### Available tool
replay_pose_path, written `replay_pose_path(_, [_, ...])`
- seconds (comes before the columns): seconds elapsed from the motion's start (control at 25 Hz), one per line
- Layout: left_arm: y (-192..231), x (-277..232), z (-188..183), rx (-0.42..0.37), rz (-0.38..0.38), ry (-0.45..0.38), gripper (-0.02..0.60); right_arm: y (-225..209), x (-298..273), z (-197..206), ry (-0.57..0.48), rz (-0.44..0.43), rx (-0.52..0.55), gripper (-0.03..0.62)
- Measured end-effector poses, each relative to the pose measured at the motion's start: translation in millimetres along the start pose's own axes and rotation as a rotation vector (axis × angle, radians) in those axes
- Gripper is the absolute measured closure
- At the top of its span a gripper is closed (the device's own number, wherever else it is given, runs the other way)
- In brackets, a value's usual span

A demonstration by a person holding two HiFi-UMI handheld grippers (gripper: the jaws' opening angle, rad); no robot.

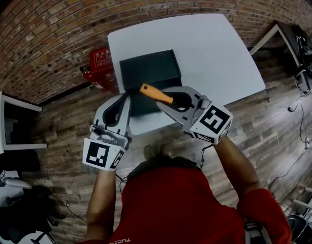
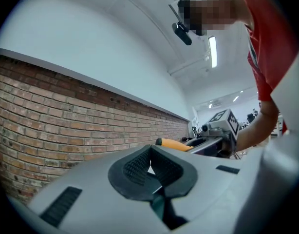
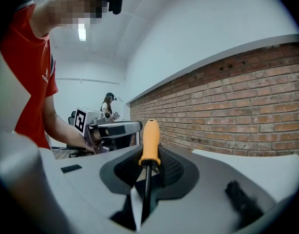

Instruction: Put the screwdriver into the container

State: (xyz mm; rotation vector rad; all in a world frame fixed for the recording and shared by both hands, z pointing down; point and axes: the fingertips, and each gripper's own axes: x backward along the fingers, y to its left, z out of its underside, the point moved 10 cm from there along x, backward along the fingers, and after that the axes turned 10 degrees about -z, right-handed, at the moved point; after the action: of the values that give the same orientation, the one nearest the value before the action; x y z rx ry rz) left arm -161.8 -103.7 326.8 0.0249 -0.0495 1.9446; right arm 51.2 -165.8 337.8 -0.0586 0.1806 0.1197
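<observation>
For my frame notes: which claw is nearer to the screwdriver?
Right. The right claw grips the screwdriver by its shaft, over the dark container. The left claw, shut and empty, is off to the screwdriver's left, not touching it.

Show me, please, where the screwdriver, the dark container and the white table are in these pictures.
screwdriver (image 1: 156, 94): head view, on its orange handle.
container (image 1: 148, 69): head view, on the middle of its dark upper part.
table (image 1: 207, 50): head view, on the bare white top, right of the container.
</observation>
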Motion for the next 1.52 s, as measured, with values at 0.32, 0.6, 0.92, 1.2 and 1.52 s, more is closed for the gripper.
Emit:
replay_pose_path(0.32, [10, -4, 23, 0.018, -0.011, 0.040, 0.566, -18, -29, 33, 0.137, -0.015, -0.023, 0.508])
replay_pose_path(0.6, [13, -6, 40, 0.035, -0.009, 0.074, 0.566, -36, -54, 63, 0.271, -0.058, -0.044, 0.508])
replay_pose_path(0.92, [20, -5, 54, 0.048, -0.027, 0.111, 0.566, -46, -83, 98, 0.509, -0.102, -0.010, 0.508])
replay_pose_path(1.2, [31, -11, 68, 0.049, -0.033, 0.136, 0.566, -56, -105, 112, 0.622, -0.136, -0.023, 0.508])
replay_pose_path(1.52, [39, -18, 84, 0.060, -0.035, 0.183, 0.566, -63, -119, 127, 0.733, -0.142, -0.015, 0.508])
